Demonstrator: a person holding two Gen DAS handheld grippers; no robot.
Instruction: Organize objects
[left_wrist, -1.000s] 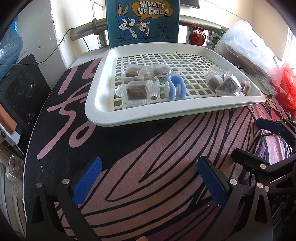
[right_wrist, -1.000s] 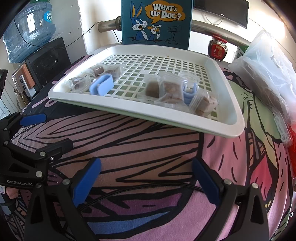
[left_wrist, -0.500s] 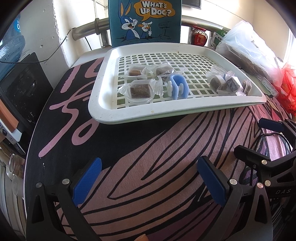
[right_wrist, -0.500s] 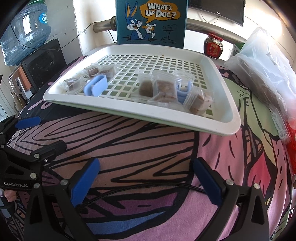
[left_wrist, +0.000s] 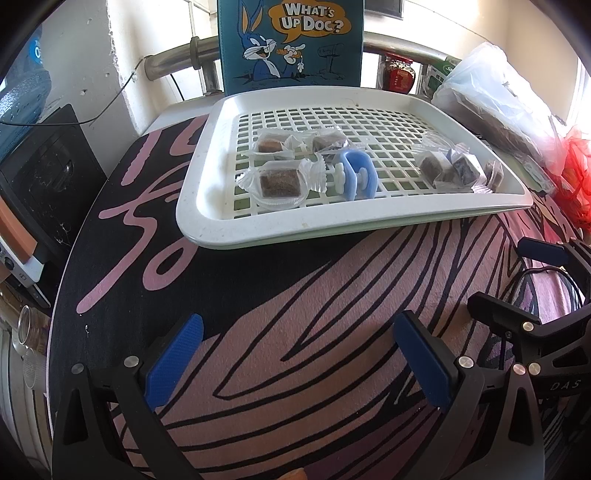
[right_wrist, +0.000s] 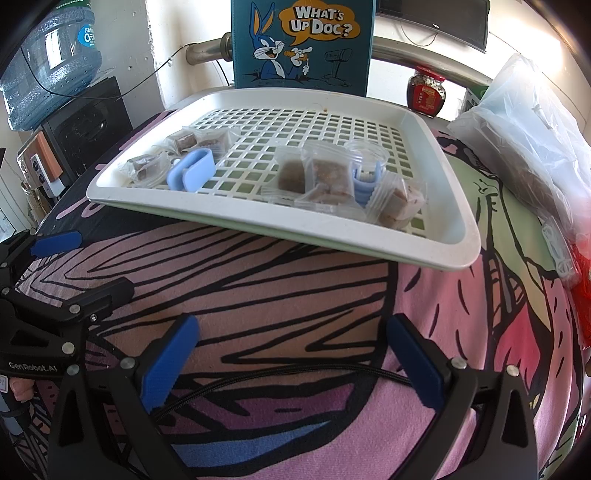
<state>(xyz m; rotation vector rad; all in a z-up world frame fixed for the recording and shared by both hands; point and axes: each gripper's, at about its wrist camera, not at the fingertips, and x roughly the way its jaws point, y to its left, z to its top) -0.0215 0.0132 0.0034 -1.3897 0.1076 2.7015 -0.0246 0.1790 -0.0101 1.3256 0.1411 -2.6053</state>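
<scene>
A white slotted tray (left_wrist: 201, 206) (right_wrist: 458, 221) lies on the patterned cloth ahead of both grippers. On it sit several clear-wrapped brown snack cubes (left_wrist: 279, 181) (right_wrist: 328, 174), a light blue clip (left_wrist: 356, 173) (right_wrist: 192, 173), a second blue clip (right_wrist: 364, 184) half hidden among the right-hand packets, and a small clear cup (right_wrist: 365, 153). My left gripper (left_wrist: 299, 360) hovers open over the cloth, short of the tray. My right gripper (right_wrist: 291, 362) is open too, empty, near the cloth's front. Each gripper shows at the side of the other's view.
A blue cartoon board (left_wrist: 291, 44) stands behind the tray. A clear plastic bag (right_wrist: 532, 122) and a red jar (right_wrist: 424, 92) lie to the right. A water bottle (right_wrist: 51, 55) and black appliance (left_wrist: 40, 177) stand left. A black cable (right_wrist: 332, 373) crosses the cloth.
Both views have shifted slightly, with the tray a little lower and nearer in frame. Both grippers stay open and nothing on the tray has moved.
</scene>
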